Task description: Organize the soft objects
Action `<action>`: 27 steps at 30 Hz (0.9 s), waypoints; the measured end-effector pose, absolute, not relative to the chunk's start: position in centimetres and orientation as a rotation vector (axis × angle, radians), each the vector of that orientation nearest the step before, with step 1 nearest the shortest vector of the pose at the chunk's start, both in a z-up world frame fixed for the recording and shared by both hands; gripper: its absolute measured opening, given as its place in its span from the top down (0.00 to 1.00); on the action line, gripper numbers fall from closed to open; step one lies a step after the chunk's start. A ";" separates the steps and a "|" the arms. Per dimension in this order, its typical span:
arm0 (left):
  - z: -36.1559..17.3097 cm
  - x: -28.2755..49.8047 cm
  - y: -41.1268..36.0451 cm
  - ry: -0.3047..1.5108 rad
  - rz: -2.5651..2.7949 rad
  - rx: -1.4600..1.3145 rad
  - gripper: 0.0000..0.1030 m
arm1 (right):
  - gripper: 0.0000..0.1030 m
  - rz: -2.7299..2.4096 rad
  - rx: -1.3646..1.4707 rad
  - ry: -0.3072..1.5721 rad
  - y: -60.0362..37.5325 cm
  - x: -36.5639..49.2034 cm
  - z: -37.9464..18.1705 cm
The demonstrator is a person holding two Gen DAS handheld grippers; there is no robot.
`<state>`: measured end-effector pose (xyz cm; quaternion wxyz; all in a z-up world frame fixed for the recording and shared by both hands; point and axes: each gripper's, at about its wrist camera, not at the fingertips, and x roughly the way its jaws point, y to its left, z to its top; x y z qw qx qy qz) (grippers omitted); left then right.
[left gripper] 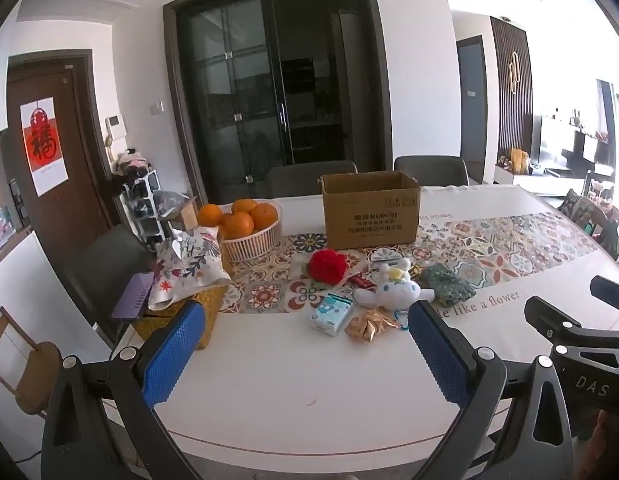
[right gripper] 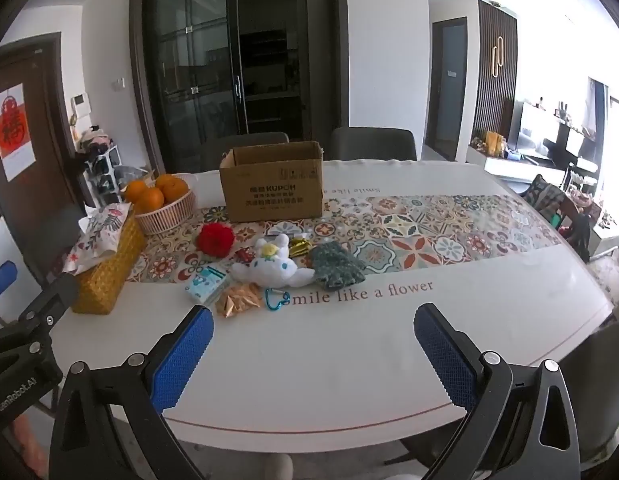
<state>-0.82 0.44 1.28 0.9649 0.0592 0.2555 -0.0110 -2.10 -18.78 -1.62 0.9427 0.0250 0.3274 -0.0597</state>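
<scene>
A white plush toy point(left gripper: 391, 290) point(right gripper: 274, 266) lies mid-table with a blue carabiner point(right gripper: 276, 298). Beside it are a red fluffy ball point(left gripper: 328, 266) point(right gripper: 215, 239), a green patterned cloth point(left gripper: 448, 289) point(right gripper: 336, 266), a tissue pack point(left gripper: 330, 314) point(right gripper: 207, 284) and gold wrappers point(left gripper: 371, 325) point(right gripper: 238, 303). An open cardboard box point(left gripper: 369, 210) point(right gripper: 272, 182) stands behind them. My left gripper point(left gripper: 305, 354) is open and empty, above the near table edge. My right gripper point(right gripper: 313, 356) is open and empty, also short of the objects.
A basket of oranges point(left gripper: 249, 226) point(right gripper: 161, 204) and a yellow woven tissue box with floral cloth point(left gripper: 185, 280) point(right gripper: 105, 256) stand at the left. Chairs point(left gripper: 431, 170) line the far side. A patterned runner point(right gripper: 429, 228) crosses the white table.
</scene>
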 end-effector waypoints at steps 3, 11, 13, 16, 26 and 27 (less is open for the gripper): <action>1.5 -1.0 0.6 0.512 -0.027 0.114 0.00 | 0.01 -0.122 0.052 0.666 -18.7 -2.1 -1.6; 1.7 -1.0 0.8 0.501 -0.025 0.111 0.00 | 0.01 -0.116 0.054 0.655 -18.6 -2.1 -1.2; 1.8 -1.0 0.8 0.501 -0.026 0.111 0.00 | 0.01 -0.115 0.055 0.653 -18.5 -2.1 -1.1; 1.8 -1.0 0.8 0.499 -0.024 0.108 0.00 | 0.01 -0.114 0.055 0.650 -18.5 -2.0 -1.0; 1.8 -1.1 0.8 0.499 -0.024 0.109 0.00 | 0.01 -0.113 0.054 0.649 -18.4 -2.0 -0.9; 1.8 -1.1 0.8 0.499 -0.026 0.108 0.00 | 0.01 -0.113 0.054 0.648 -18.4 -2.0 -0.9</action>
